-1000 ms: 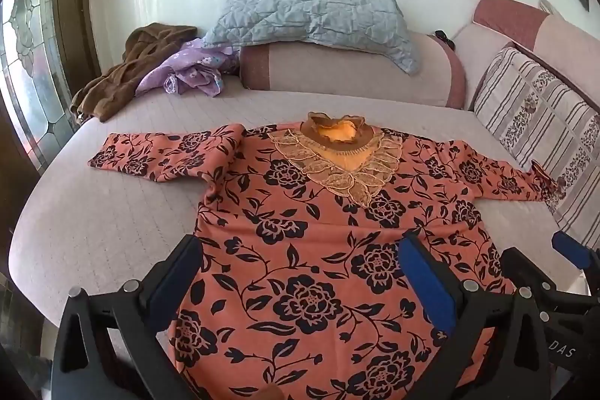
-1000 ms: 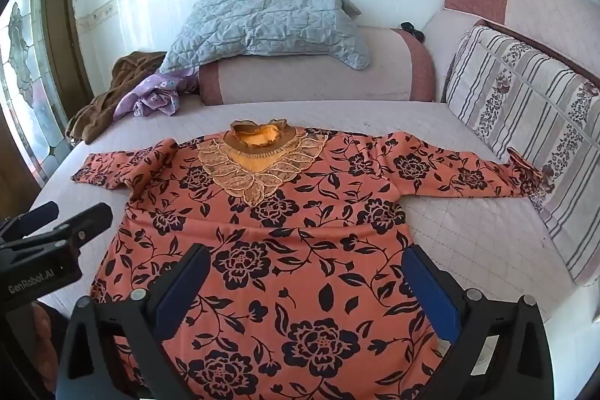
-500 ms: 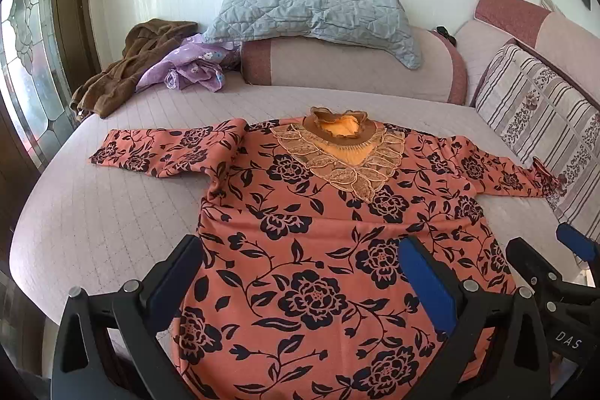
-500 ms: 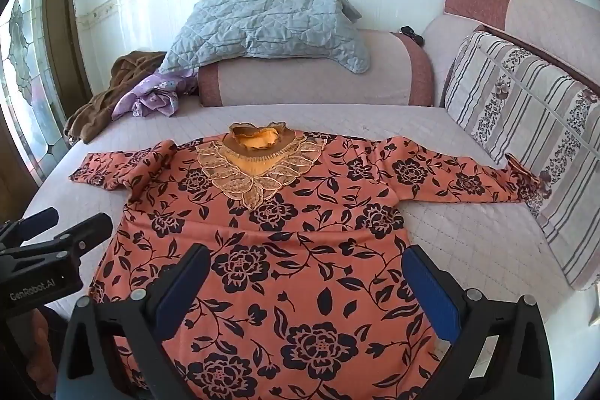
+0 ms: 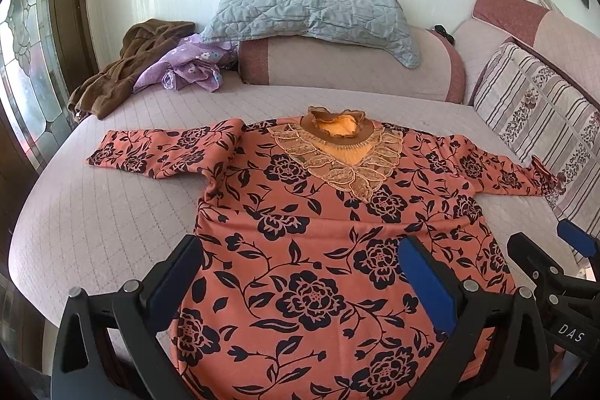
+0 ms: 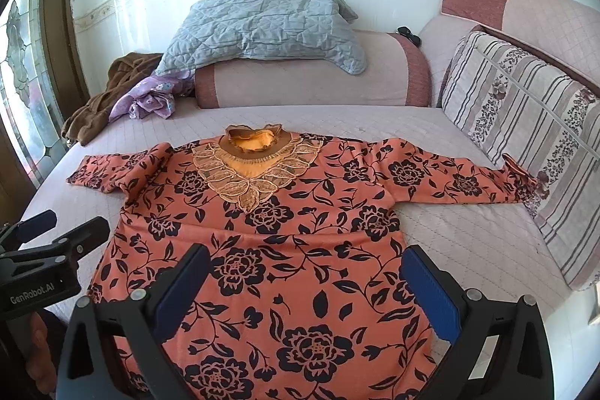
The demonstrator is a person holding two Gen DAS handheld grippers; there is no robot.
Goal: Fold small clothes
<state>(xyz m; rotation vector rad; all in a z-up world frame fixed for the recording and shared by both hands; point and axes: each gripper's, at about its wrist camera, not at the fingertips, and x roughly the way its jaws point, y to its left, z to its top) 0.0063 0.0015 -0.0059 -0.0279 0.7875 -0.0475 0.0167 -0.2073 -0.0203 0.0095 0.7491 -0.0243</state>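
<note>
An orange blouse point(image 5: 311, 242) printed with black roses lies face up and spread flat on the quilted pink bed point(image 5: 93, 223), its frilled collar point(image 5: 337, 122) pointing toward the far bolster and both sleeves stretched out sideways. One cuff point(image 5: 101, 152) rests on the mattress toward the window side; the other cuff point(image 6: 525, 175) reaches the striped floral cushion point(image 6: 525, 122) and touches it. A faint horizontal crease runs across the body of the garment below the lace yoke point(image 6: 251, 175).

The left hand-held gripper point(image 5: 300, 276) hangs above the lower part of the blouse with its blue-padded fingers point(image 5: 423, 287) spread wide, holding nothing. The right hand-held gripper point(image 6: 303, 283) hovers over the hem region in the same way, fingers point(image 6: 427, 291) wide apart and empty. In the right wrist view the left tool's black fingers point(image 6: 60, 235) show beside the garment's window-side edge, above bare mattress; in the left wrist view the right tool point(image 5: 555, 272) shows near the opposite edge.

At the head of the bed a pink bolster point(image 6: 311, 81) carries a grey quilted pillow point(image 6: 266, 25). Beside it lie a crumpled purple floral garment point(image 5: 187, 70) and a brown garment point(image 5: 123, 70), piled together well apart from the blouse. A small dark object point(image 6: 408, 33) sits on the bolster's far end; what it is cannot be told.
</note>
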